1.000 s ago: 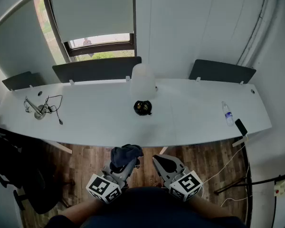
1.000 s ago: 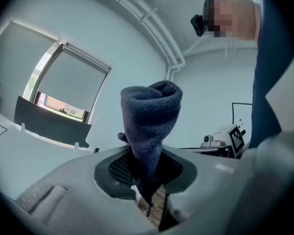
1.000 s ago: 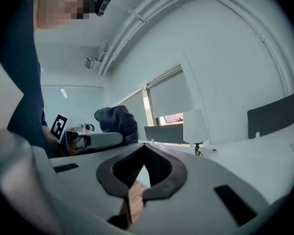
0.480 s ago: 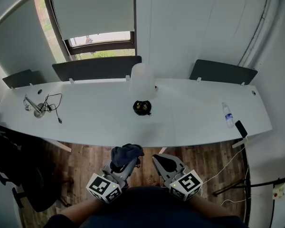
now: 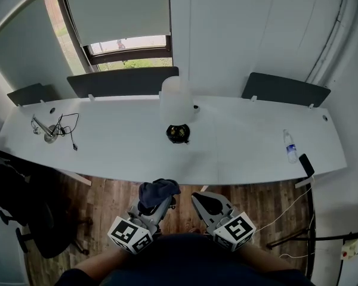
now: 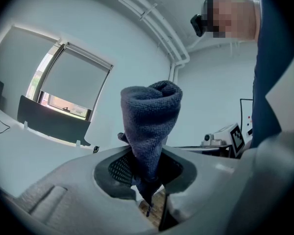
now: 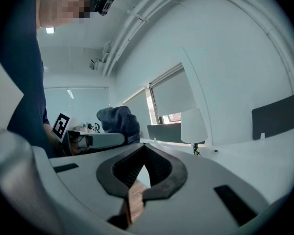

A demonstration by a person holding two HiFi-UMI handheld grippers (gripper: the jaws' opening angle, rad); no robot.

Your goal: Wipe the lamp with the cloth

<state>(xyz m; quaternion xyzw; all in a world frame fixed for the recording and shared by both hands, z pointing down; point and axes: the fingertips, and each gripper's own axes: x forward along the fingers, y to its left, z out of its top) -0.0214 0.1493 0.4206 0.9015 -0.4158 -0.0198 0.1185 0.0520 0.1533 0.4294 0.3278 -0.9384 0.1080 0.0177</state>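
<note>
Water bottle [image 5: 289, 146], black flat device [image 5: 305, 164] at table [image 5: 119, 154] right end; cable tangle [image 5: 62, 128] left.

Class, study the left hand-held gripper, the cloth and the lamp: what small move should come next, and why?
Probably carry the left hand-held gripper forward toward the lamp. Its jaws are shut on the cloth, yet it hangs over the floor, short of the table, and the lamp stands near the table's far edge.

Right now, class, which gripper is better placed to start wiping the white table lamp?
Left. The left gripper has its jaws shut on the dark blue cloth; the right gripper is empty, jaws together. The white table lamp stands ahead.
</note>
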